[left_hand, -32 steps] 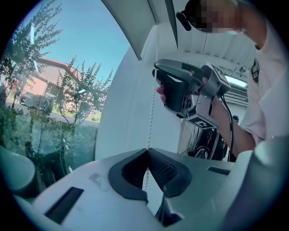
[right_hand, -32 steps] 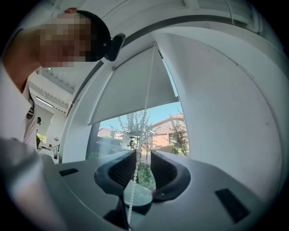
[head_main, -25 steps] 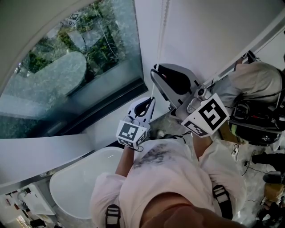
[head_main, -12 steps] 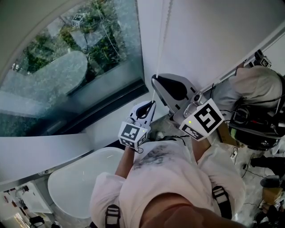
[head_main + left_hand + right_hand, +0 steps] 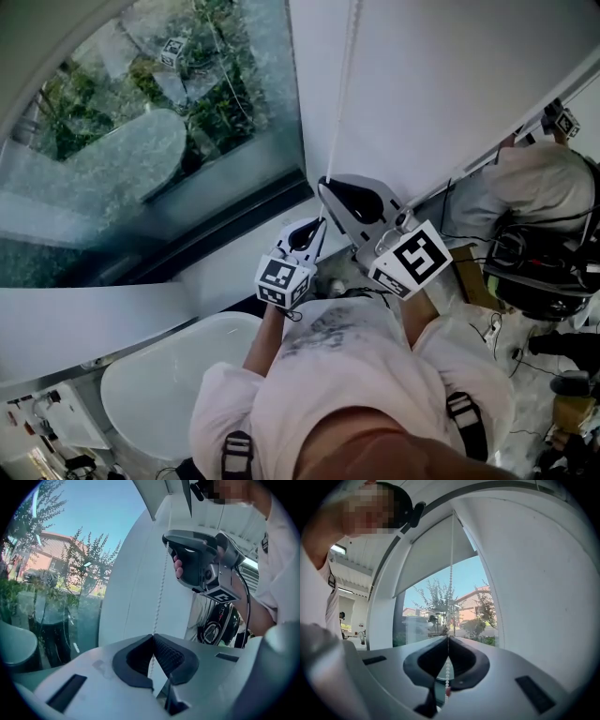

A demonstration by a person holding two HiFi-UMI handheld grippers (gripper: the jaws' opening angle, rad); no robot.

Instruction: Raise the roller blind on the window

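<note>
Beside the window [image 5: 141,141], the left gripper [image 5: 153,637] has its fingers pinched shut on the bead chain [image 5: 451,573], and the right gripper [image 5: 448,638] pinches it just above. The roller blind [image 5: 436,559] hangs partway down. Pull straight down along the chain, I judge, releasing one grip only while the other holds, so nothing slips.

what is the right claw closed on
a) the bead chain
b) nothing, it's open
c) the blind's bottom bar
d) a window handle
a: in the right gripper view the right claw has its tips pinched together on the bead chain, which hangs down between them.
</note>
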